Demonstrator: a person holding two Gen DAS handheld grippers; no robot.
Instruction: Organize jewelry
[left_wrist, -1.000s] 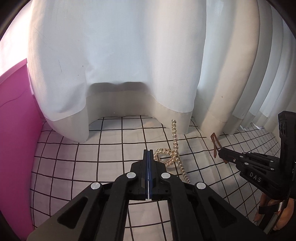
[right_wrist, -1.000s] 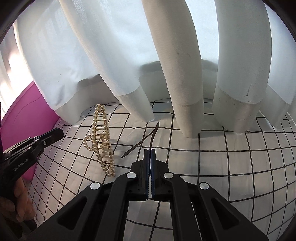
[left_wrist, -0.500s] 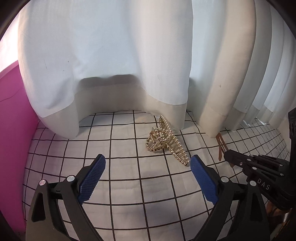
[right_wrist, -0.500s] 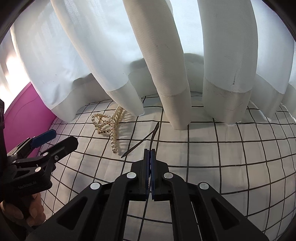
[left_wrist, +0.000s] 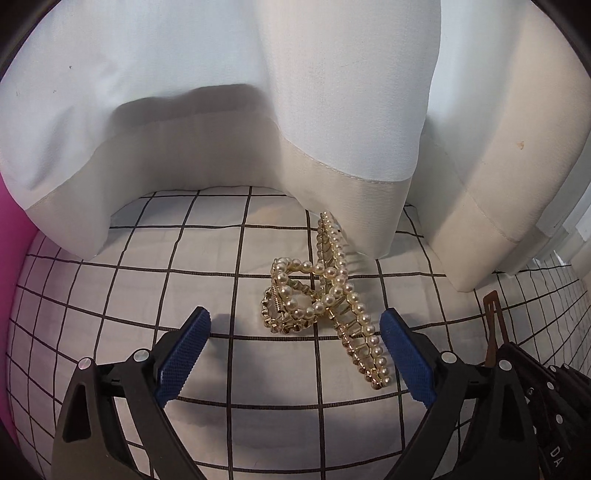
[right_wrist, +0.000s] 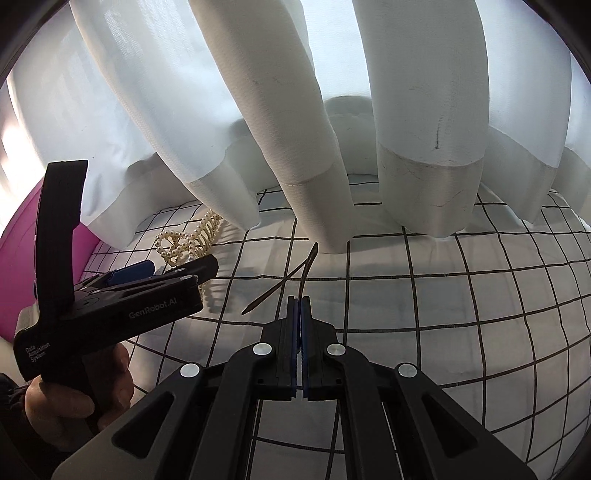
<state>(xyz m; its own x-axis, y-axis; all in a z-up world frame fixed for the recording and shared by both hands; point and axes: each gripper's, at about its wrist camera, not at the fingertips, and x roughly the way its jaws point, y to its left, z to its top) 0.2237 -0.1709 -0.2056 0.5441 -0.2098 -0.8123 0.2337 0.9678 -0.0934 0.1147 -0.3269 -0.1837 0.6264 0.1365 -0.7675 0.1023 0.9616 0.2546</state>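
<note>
A gold hair claw set with pearls (left_wrist: 325, 299) lies on the white grid-pattern cloth (left_wrist: 207, 258), close to the curtain hem. My left gripper (left_wrist: 295, 339) is open, its blue pads on either side of the claw's near end, not touching it. The claw also shows in the right wrist view (right_wrist: 188, 242), partly behind the left gripper (right_wrist: 177, 273). My right gripper (right_wrist: 299, 306) is shut on a thin dark brown hair clip (right_wrist: 295, 273), which sticks out ahead of the fingertips. The clip shows at the right edge of the left wrist view (left_wrist: 493, 325).
White curtains (right_wrist: 314, 129) hang down to the cloth along the back. A pink surface (left_wrist: 9, 236) stands at the left edge. The grid cloth (right_wrist: 461, 295) extends to the right.
My left gripper went from shut to open and moved forward, so the pearl claw now sits between its pads. My right gripper stayed shut on the clip and shifted slightly.
</note>
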